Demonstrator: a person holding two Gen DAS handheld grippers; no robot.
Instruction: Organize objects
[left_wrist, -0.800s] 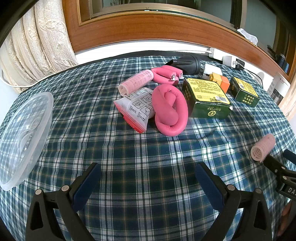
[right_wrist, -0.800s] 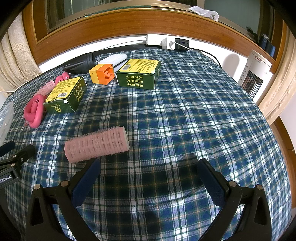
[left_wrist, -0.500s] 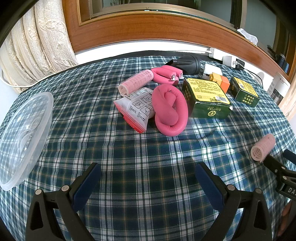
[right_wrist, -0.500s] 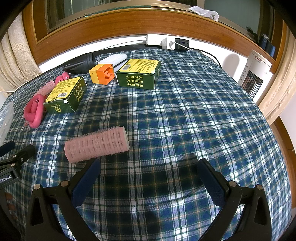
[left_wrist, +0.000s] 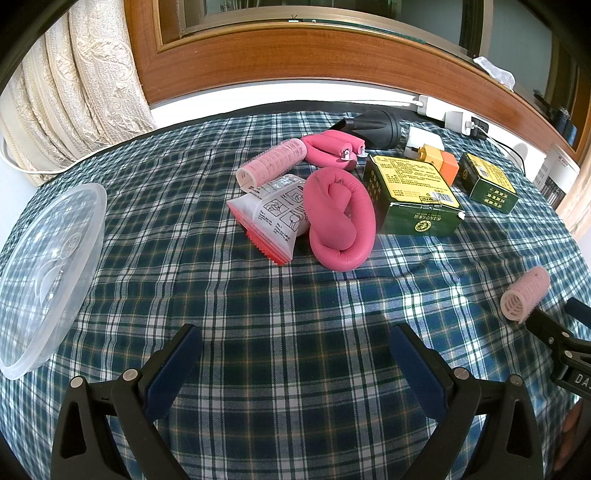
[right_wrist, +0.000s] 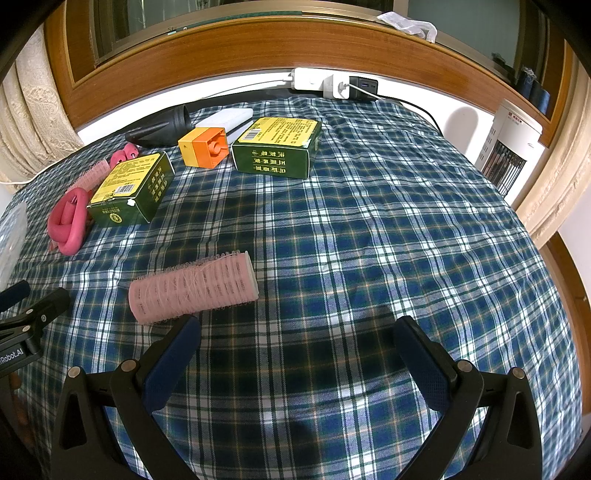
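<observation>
Hovering over the plaid tablecloth (left_wrist: 295, 332), the left gripper (left_wrist: 295, 363) is spread wide and empty; a clear plastic bowl (left_wrist: 48, 273) lies far left, pink foam rollers (left_wrist: 340, 218) ahead. Rightward, the right gripper (right_wrist: 297, 354) also gapes empty, a pink hair curler (right_wrist: 194, 286) just beside its left finger.

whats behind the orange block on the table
Behind the orange block lies a white box, with a black cone-shaped object beside it. The block covers the box's near end.
</observation>
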